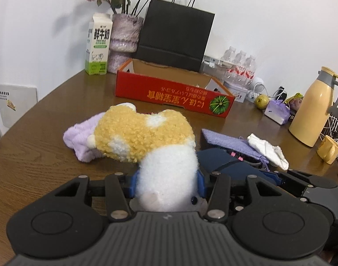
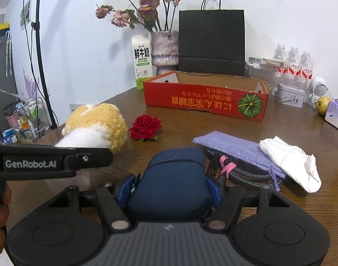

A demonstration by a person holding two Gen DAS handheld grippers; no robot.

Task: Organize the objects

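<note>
Two tools, both gripping: the left tool (image 1: pixel 166 185) is clamped on a plush toy (image 1: pixel 144 137), the right tool (image 2: pixel 169 188) squeezes a navy pouch (image 2: pixel 173 177). One red rose (image 2: pixel 145 128), one purple bag (image 2: pixel 233 148), one white cloth (image 2: pixel 288 161) lie on the brown wooden surface (image 2: pixel 279 119). One red box (image 2: pixel 204 100) sits behind, near the white wall.

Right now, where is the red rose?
In the right wrist view, the red rose lies on the wooden table, left of centre, between the plush toy and the red cardboard box.
</note>
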